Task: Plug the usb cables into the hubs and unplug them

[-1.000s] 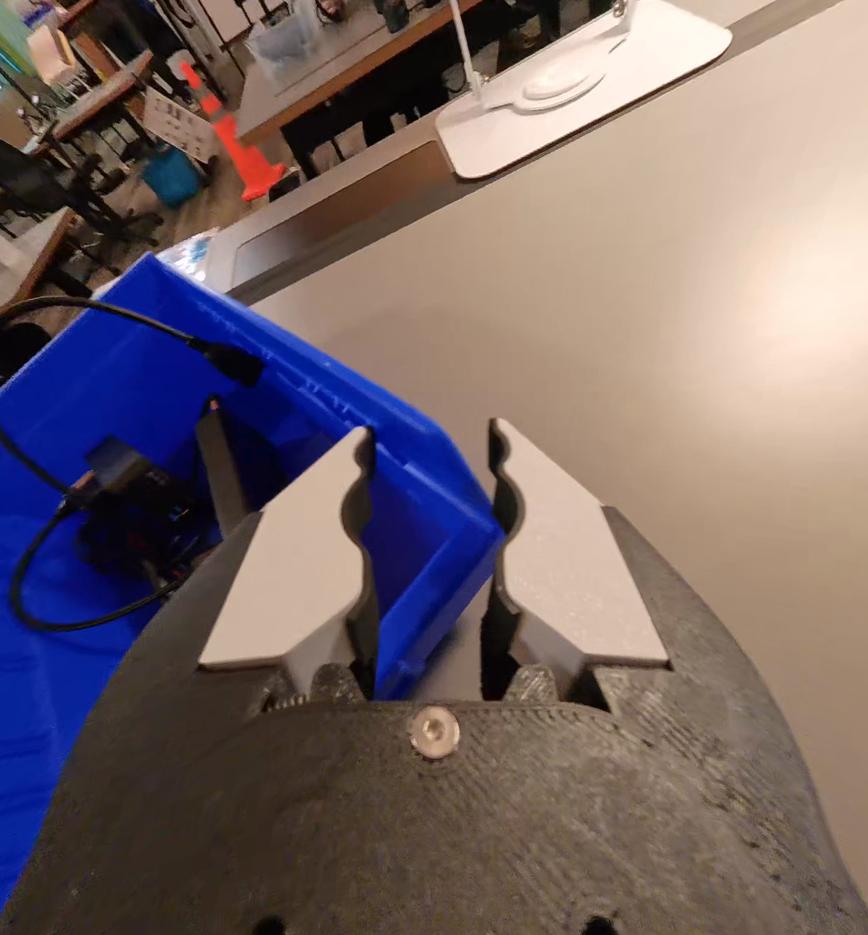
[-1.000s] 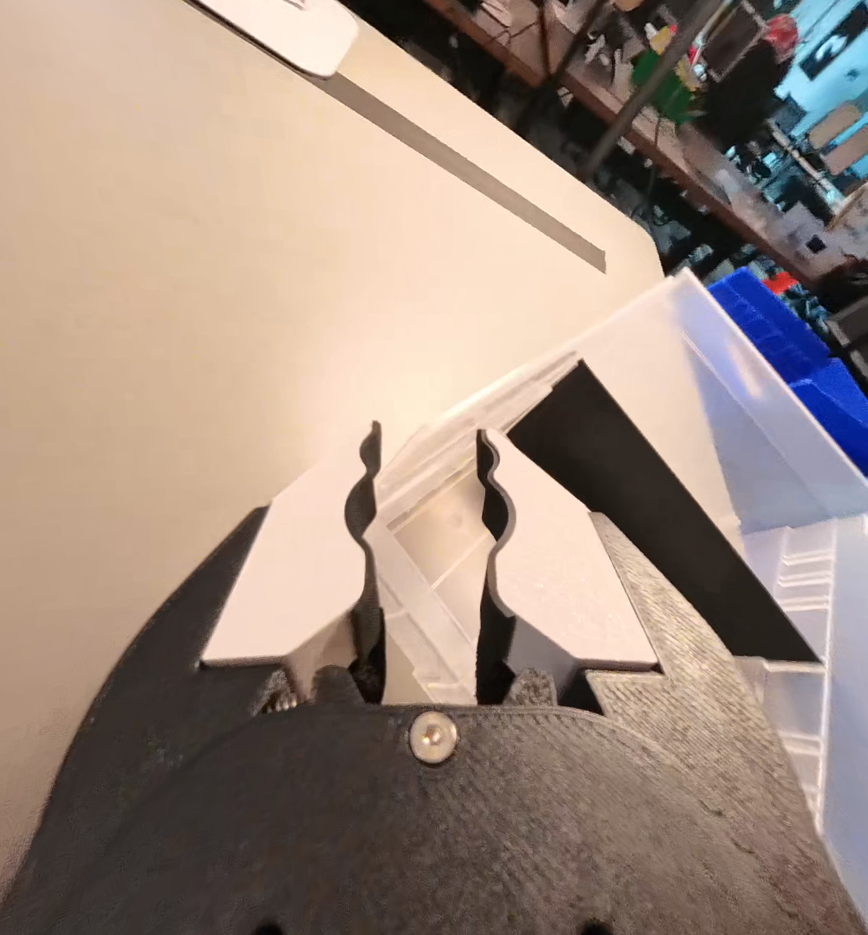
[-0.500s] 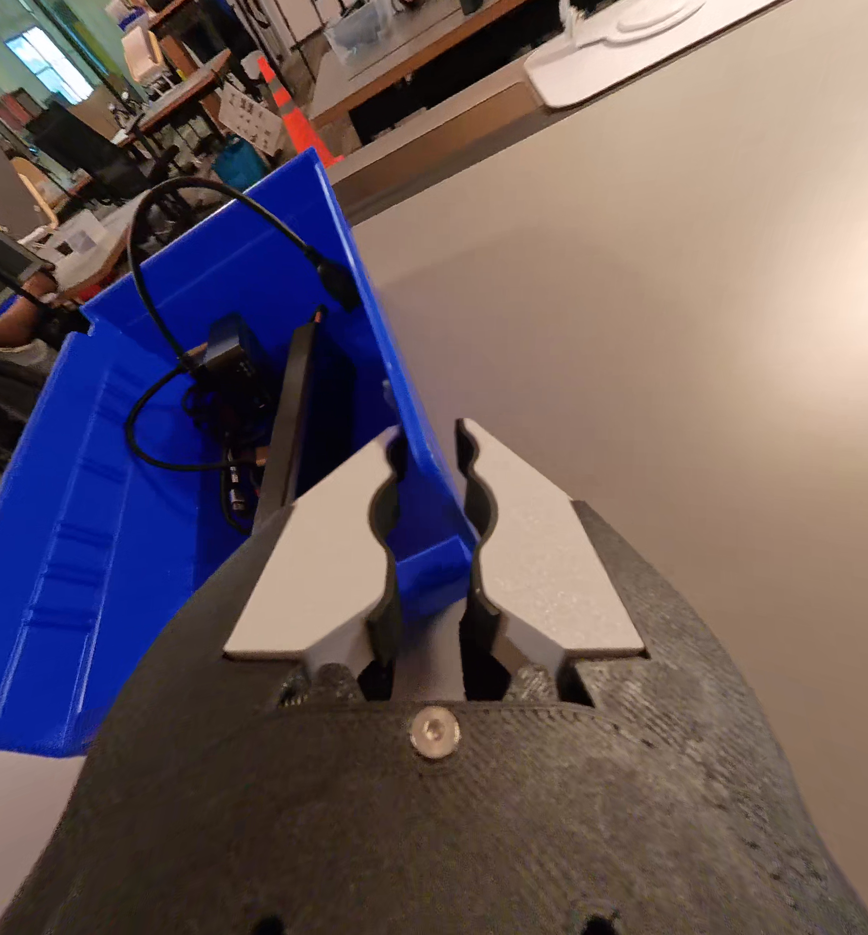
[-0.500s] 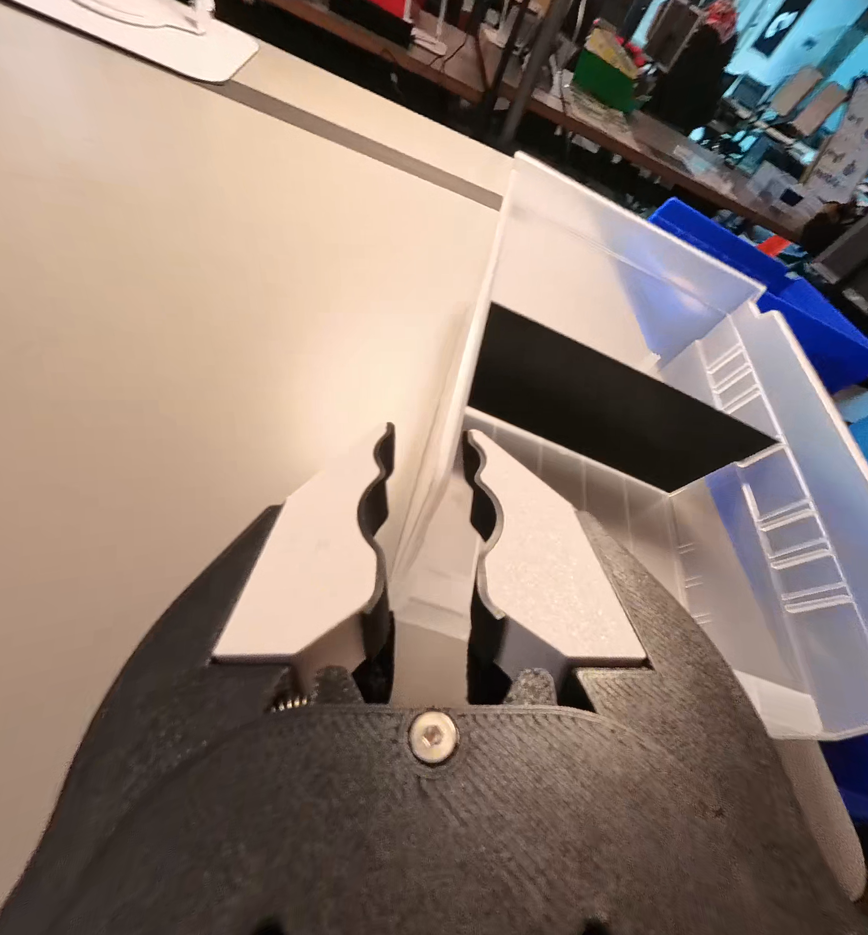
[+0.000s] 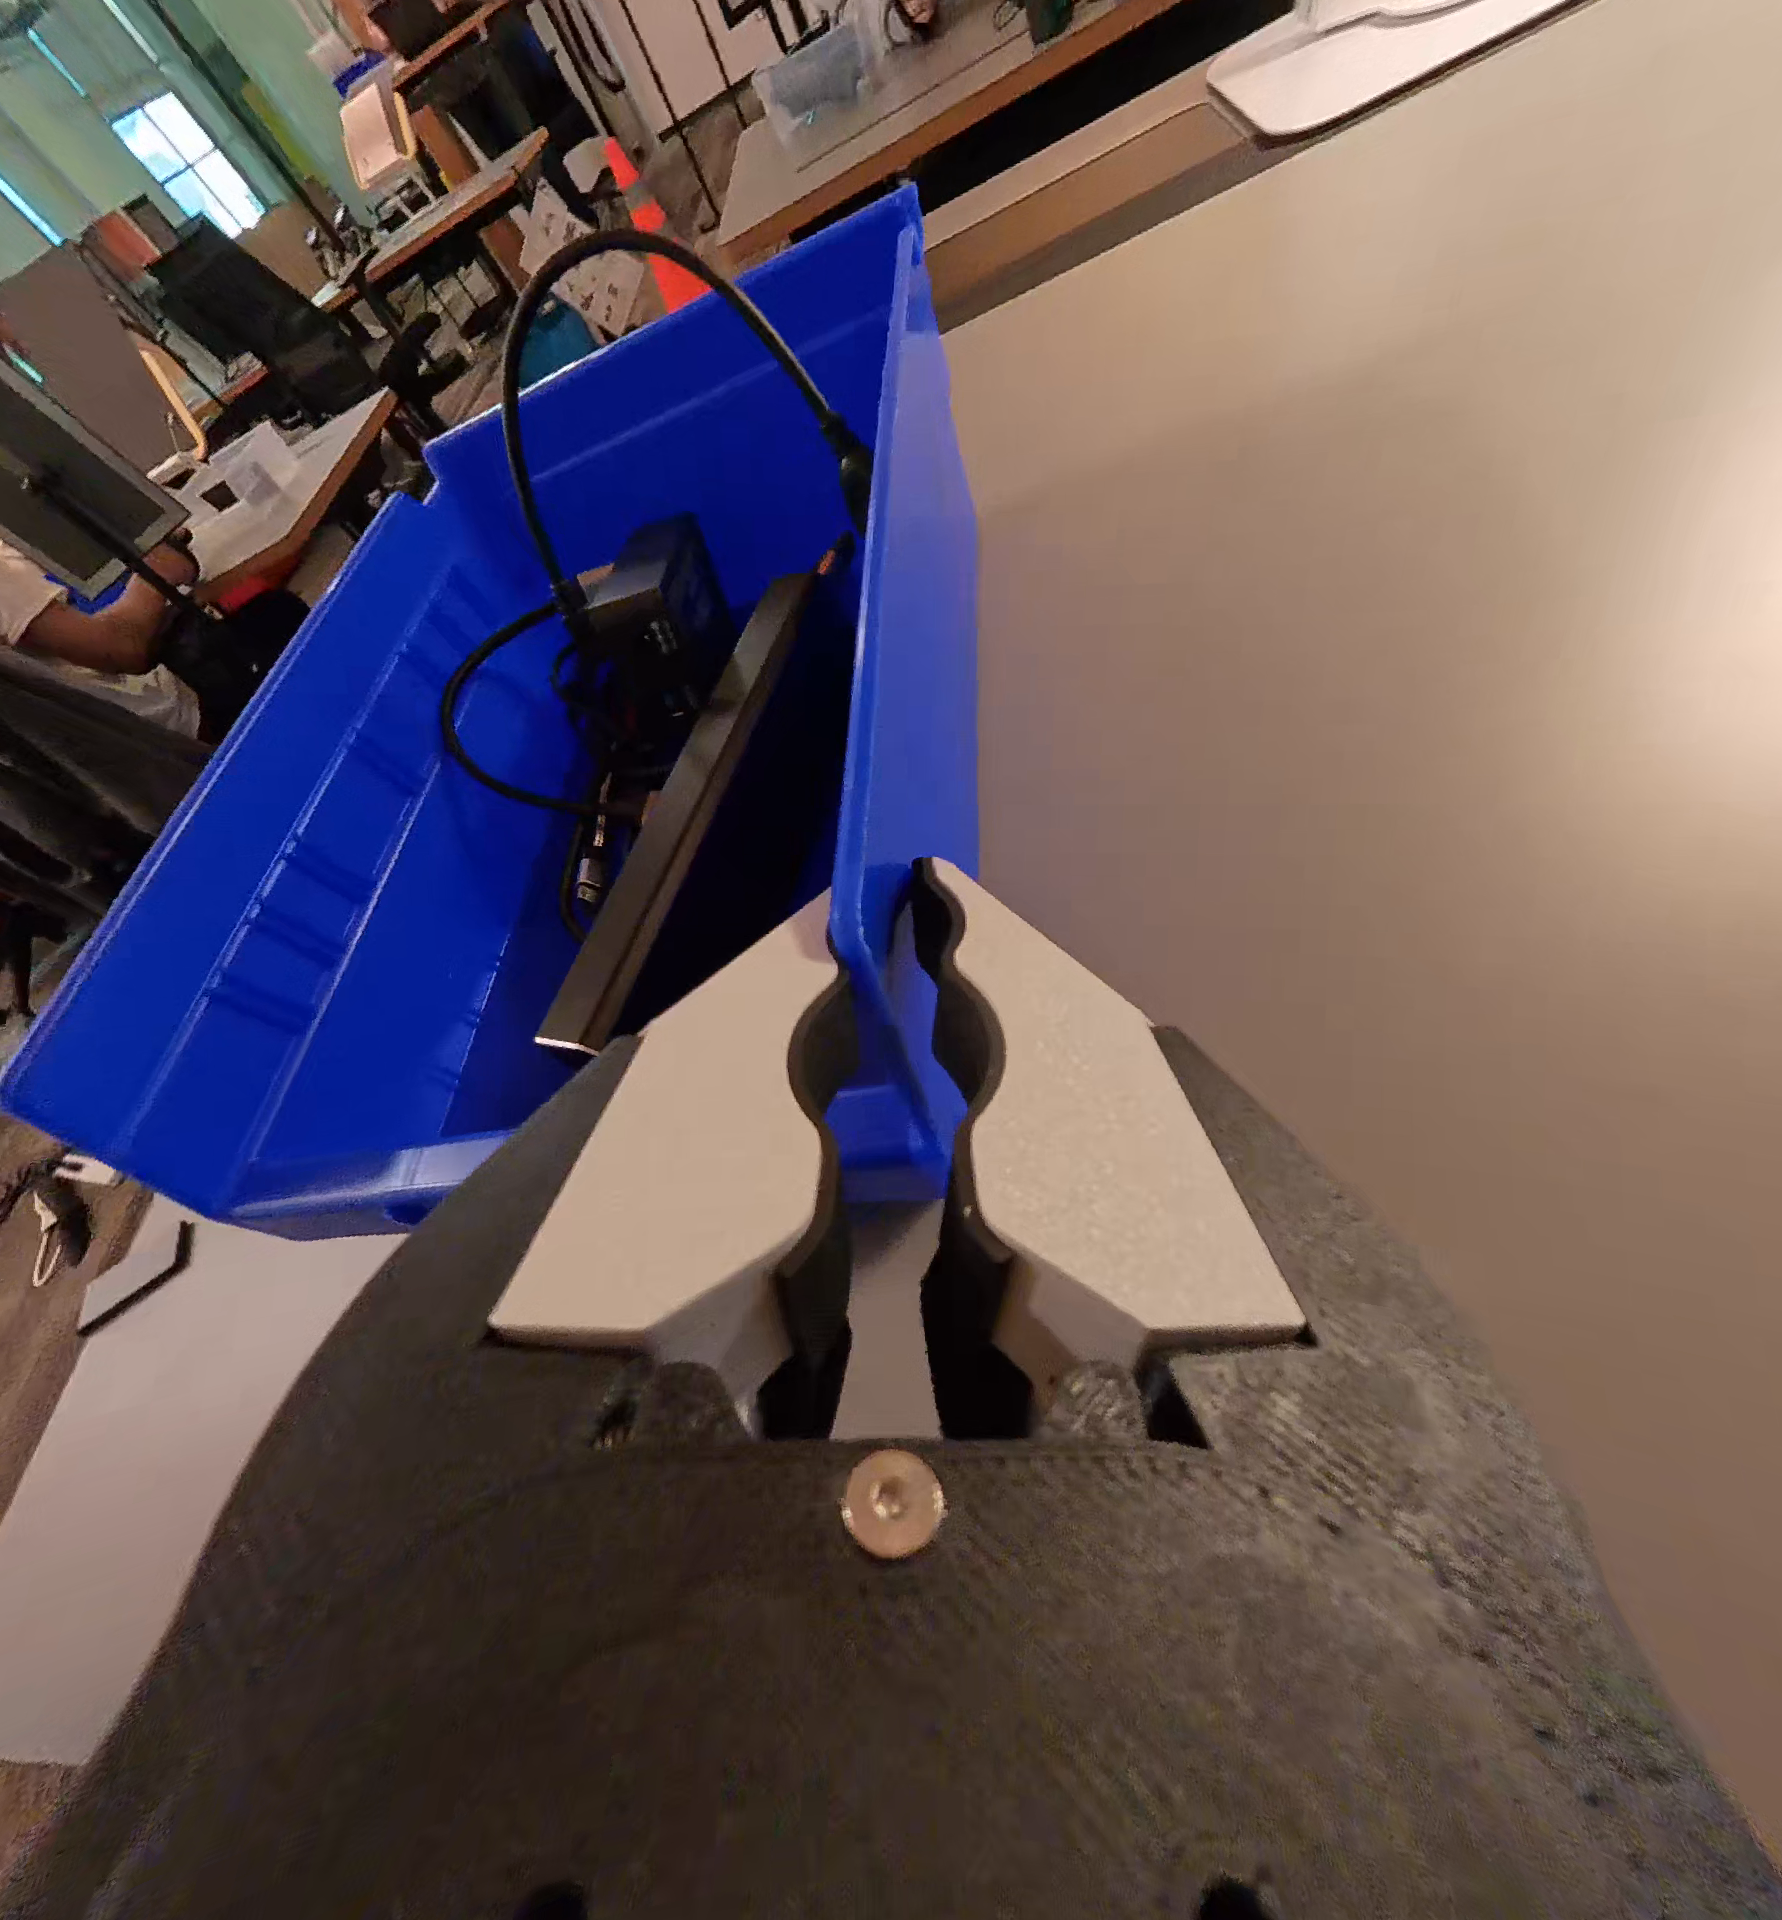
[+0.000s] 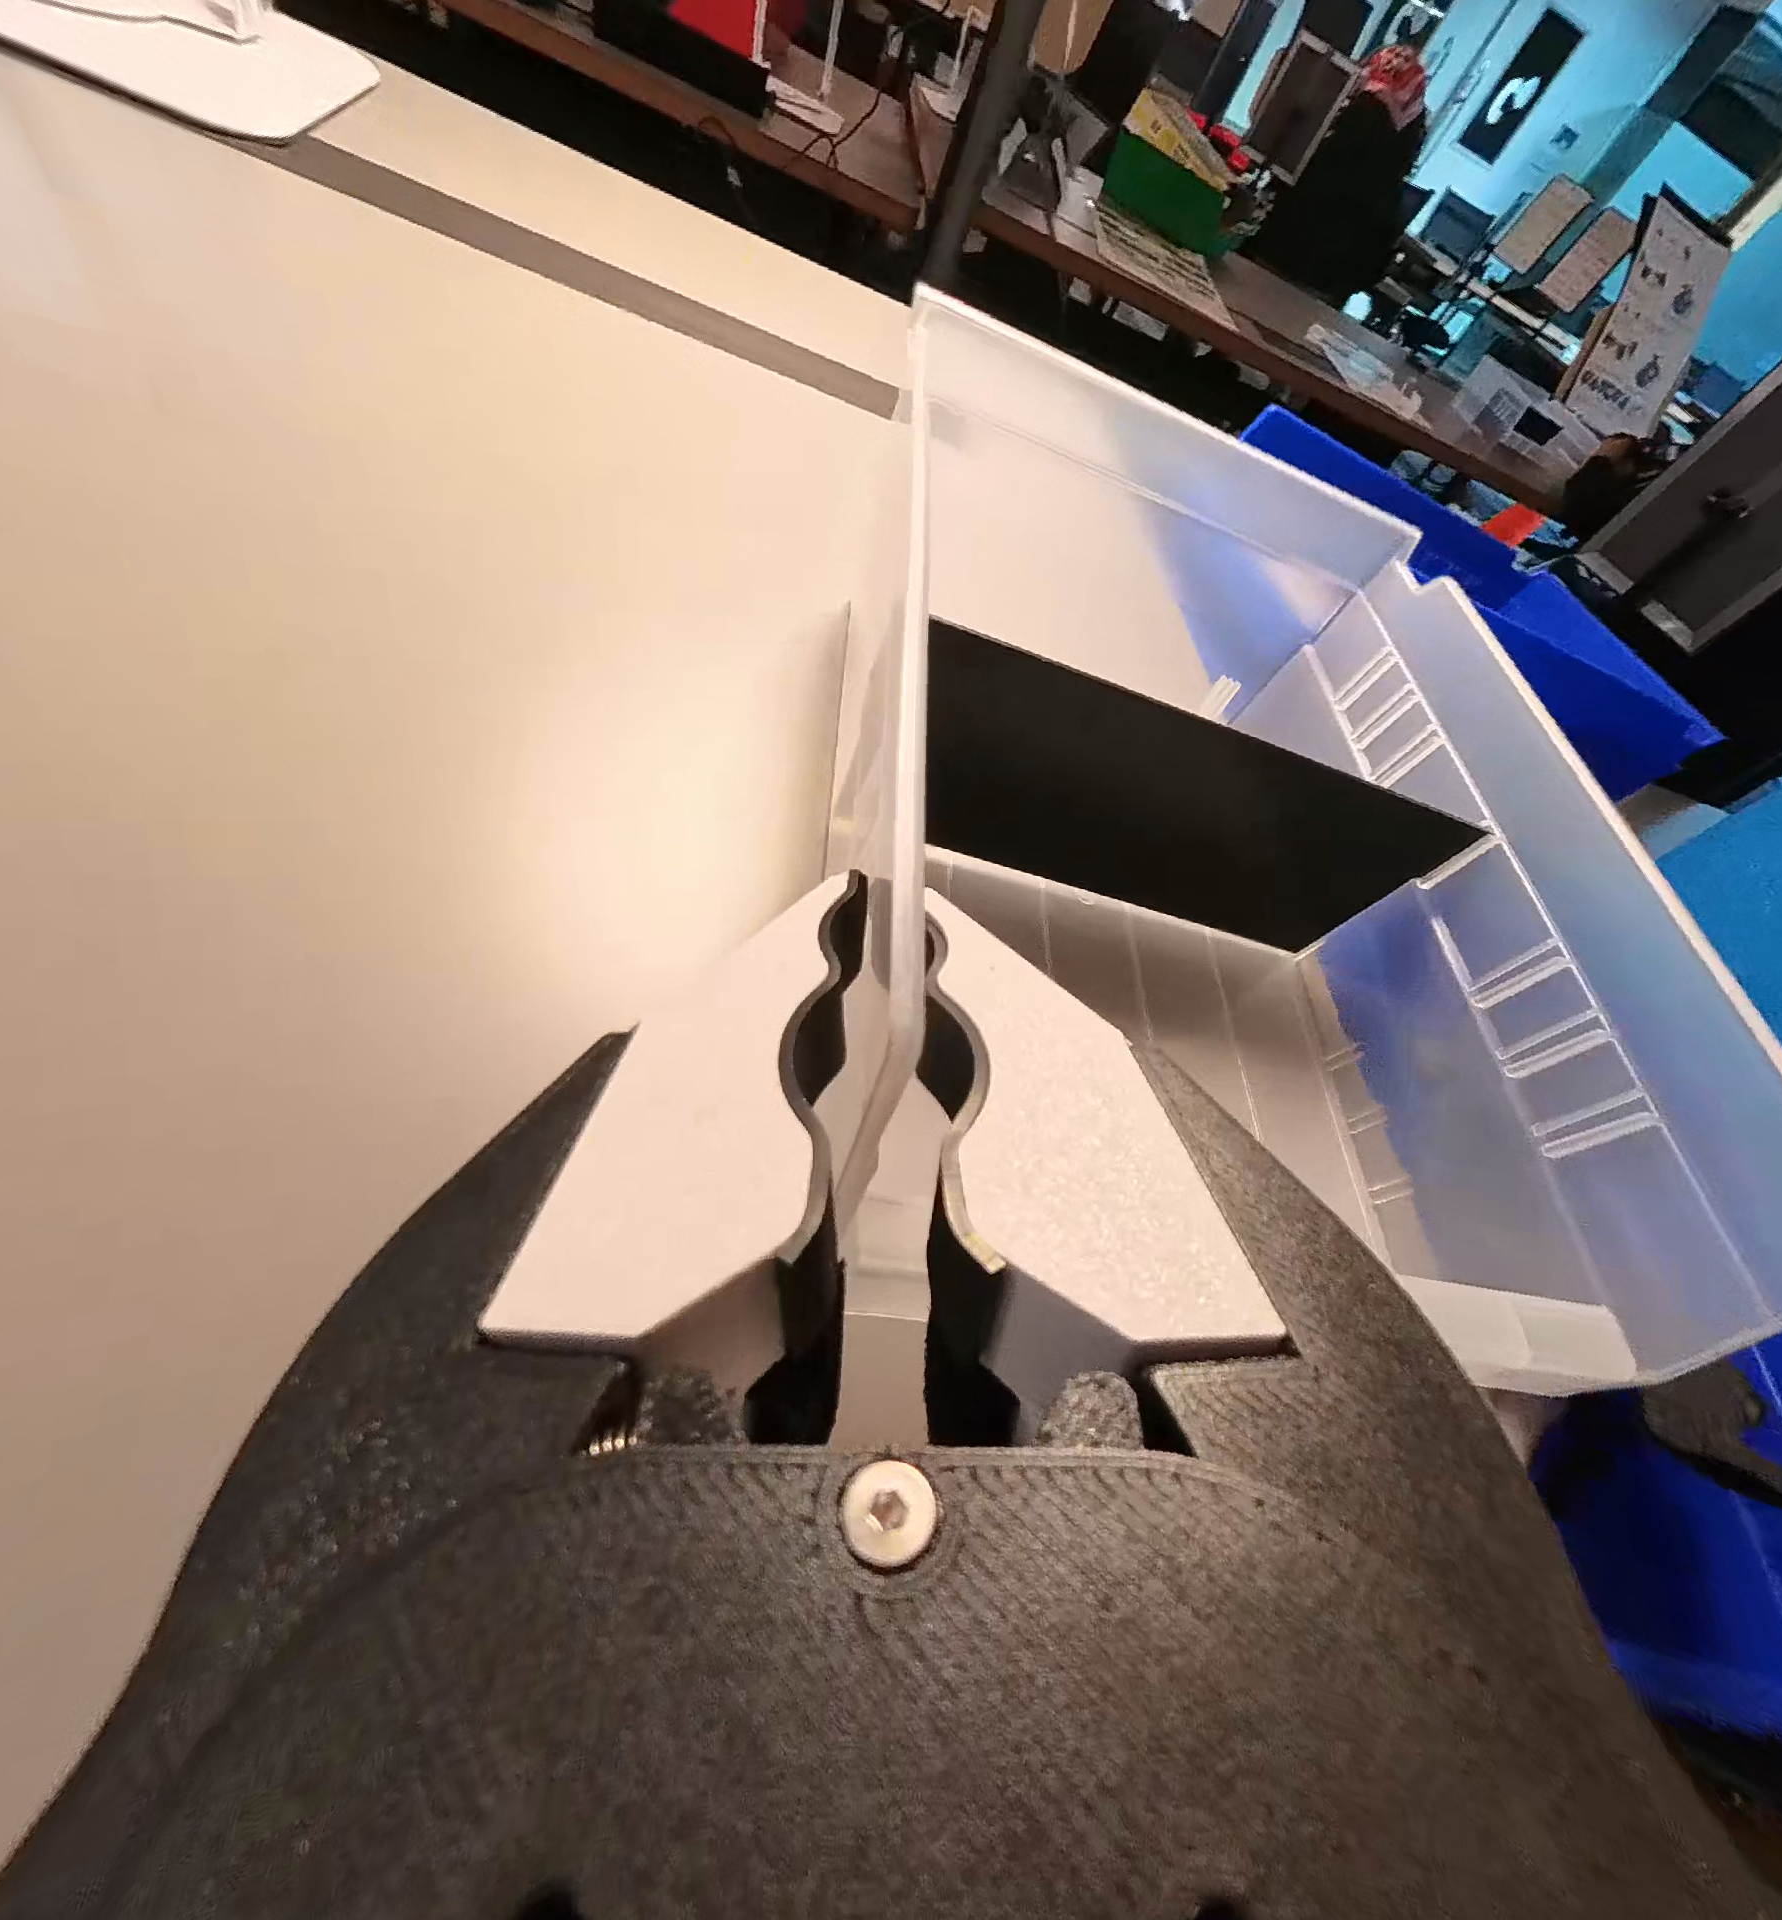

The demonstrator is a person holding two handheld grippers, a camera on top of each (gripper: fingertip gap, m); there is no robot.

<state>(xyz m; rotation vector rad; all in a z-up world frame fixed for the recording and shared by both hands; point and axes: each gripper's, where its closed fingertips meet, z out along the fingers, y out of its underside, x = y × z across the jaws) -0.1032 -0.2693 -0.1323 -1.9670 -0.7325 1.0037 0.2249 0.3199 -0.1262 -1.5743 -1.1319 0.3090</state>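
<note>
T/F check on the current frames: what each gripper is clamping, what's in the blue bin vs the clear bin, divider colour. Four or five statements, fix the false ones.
1. The left gripper is closed on a wall of the blue bin. True.
2. The right gripper hangs open over bare table. False: it is closed on a wall of the clear bin.
3. A black hub and black cables lie inside the blue bin. True.
4. The clear bin holds a hub and cables. False: only a black divider shows inside it.
5. The blue bin's divider is white. False: it is black.
</note>
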